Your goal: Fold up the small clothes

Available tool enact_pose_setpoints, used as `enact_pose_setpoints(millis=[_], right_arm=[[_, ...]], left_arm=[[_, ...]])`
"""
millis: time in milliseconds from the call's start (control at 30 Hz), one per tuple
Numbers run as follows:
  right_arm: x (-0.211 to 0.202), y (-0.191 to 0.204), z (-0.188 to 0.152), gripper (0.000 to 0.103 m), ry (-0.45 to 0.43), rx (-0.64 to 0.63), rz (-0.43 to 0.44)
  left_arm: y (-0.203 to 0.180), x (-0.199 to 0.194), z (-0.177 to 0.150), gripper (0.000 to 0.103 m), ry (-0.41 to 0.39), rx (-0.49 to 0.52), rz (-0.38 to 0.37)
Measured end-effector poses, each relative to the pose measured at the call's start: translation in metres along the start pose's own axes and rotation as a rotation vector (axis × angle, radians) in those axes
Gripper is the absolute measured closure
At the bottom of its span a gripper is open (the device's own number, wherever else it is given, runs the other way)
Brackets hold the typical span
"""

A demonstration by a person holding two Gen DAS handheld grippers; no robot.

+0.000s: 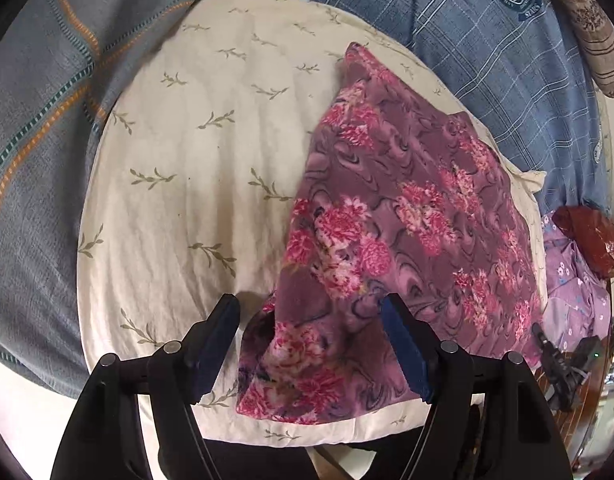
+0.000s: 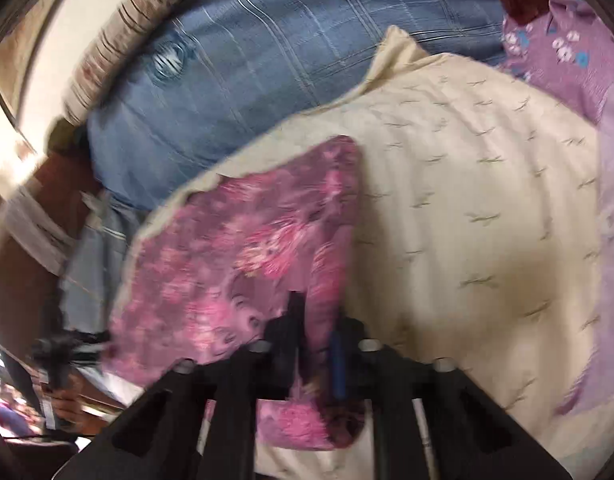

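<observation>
Floral garment (image 1: 407, 216), pink-purple, lies w/ one layer doubled over on cream pillow (image 1: 195, 152), lower right of left view. Right gripper (image 2: 317, 340) jaws clamped on its near edge; left gripper (image 1: 311, 320) jaws apart over the near corner. Fold seems approx. half done; more folds & smoothing left.

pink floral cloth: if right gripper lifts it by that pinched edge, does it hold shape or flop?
Likely flops: the pink floral cloth drapes in soft folds over the cream pillow. Probably light and thin where it bunches in the right gripper. The open left gripper gives no support.
</observation>
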State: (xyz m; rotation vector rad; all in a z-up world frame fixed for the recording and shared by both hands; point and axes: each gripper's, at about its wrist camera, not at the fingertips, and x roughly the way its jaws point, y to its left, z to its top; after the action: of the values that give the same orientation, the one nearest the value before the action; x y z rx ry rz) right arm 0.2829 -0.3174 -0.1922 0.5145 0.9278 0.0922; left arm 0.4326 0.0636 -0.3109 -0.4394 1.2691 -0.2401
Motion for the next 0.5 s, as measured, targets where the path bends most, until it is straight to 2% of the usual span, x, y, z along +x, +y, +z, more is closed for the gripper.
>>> enact_pose_setpoints(millis=[67, 100, 133, 167, 200, 267, 400, 500], right_arm=[[0.011, -0.014, -0.003, 0.095, 0.065, 0.048, -0.015], [0.007, -0.021, -0.007, 0.090, 0.053, 0.087, 0.009], [-0.004, -0.024, -0.009, 0.091, 0.025, 0.114, 0.065], [-0.012, -0.027, -0.012, 0.090, 0.012, 0.125, 0.109], [-0.019, -0.026, -0.014, 0.086, 0.003, 0.124, 0.130], [-0.029, -0.022, -0.018, 0.073, -0.009, 0.099, 0.123], [-0.020, -0.012, -0.029, 0.072, 0.022, 0.051, 0.070], [-0.005, -0.005, -0.034, 0.072, 0.060, 0.039, 0.036]], left_arm=[[0.001, -0.004, -0.002, 0.030, 0.005, -0.019, -0.015], [0.002, -0.009, -0.004, 0.030, 0.015, -0.021, -0.047], [0.002, -0.015, -0.006, 0.030, 0.012, -0.018, -0.077], [0.002, -0.020, -0.007, 0.030, 0.002, -0.014, -0.090], [0.002, -0.026, -0.009, 0.030, -0.017, -0.005, -0.089], [0.005, -0.029, -0.010, 0.027, -0.033, -0.001, -0.082], [0.010, -0.008, -0.016, 0.027, 0.014, -0.016, -0.031], [-0.004, -0.008, -0.024, 0.026, -0.027, 0.055, 0.041]])
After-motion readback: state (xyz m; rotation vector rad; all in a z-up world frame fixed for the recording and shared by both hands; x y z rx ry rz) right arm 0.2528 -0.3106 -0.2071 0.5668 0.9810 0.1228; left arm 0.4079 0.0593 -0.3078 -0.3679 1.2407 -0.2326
